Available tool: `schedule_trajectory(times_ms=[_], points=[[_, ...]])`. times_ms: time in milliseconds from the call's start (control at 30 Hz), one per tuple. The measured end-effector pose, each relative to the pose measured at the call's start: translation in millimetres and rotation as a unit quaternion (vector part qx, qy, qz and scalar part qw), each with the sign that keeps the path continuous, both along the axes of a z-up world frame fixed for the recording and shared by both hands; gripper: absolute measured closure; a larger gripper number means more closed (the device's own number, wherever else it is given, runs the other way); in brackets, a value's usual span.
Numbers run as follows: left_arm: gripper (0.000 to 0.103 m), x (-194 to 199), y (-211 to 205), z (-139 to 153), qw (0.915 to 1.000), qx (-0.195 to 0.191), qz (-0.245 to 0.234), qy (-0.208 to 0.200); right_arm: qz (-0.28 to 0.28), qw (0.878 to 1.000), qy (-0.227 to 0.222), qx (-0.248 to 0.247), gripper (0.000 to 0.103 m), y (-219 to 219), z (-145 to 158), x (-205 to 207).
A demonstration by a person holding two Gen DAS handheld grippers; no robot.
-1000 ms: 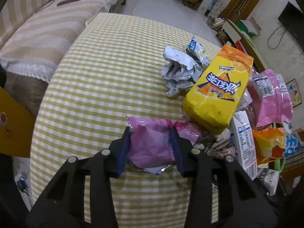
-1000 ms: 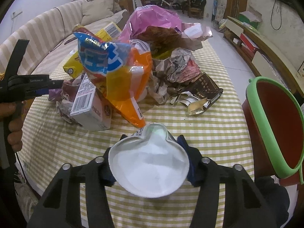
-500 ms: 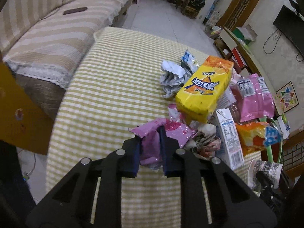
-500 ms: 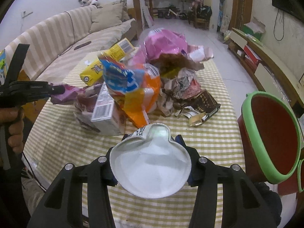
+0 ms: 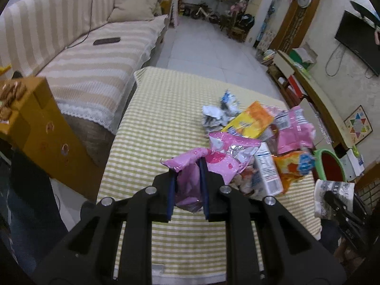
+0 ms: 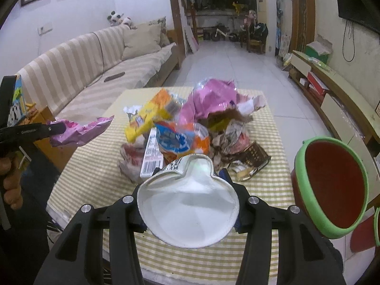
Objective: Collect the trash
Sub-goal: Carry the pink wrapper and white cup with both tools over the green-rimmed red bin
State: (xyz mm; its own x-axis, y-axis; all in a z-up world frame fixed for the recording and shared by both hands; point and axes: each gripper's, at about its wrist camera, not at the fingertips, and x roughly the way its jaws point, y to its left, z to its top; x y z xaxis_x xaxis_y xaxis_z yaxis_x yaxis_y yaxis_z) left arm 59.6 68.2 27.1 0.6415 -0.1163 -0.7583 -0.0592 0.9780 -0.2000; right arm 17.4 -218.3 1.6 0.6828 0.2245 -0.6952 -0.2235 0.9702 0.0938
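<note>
My left gripper is shut on a crumpled pink wrapper and holds it above the checked table. The right wrist view shows the same pink wrapper in the air at the left, with the left gripper on it. My right gripper is shut on a squashed white paper cup, whose open mouth faces the camera. A heap of trash lies in the middle of the table: yellow, orange and pink bags, a carton, crumpled paper. A red bin with a green rim stands at the right.
A striped sofa runs along the left of the table, and a yellow box stands beside it. A low cabinet lines the right wall. A person's hand grips the left tool.
Both grippers have risen above the table. The left gripper closed on the pink wrapper and lifted it off the heap. The right gripper kept its hold on the cup.
</note>
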Motion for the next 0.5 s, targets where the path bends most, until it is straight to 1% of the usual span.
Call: schedule_trajectory(times_ms=[200,500], points=[[0.086,-0.6,-26.6,21.4,0.9991,-0.007,-0.038,-0.019,-0.021,1.0,-0.019,0.01,0.055,-19.5,19.3,0.3],[0.086,13.6,-75.0,40.6,0.9949,-0.015,-0.094,-0.033,-0.058,0.998,-0.035,0.011,0.055,-53.7,30.8,3.1]])
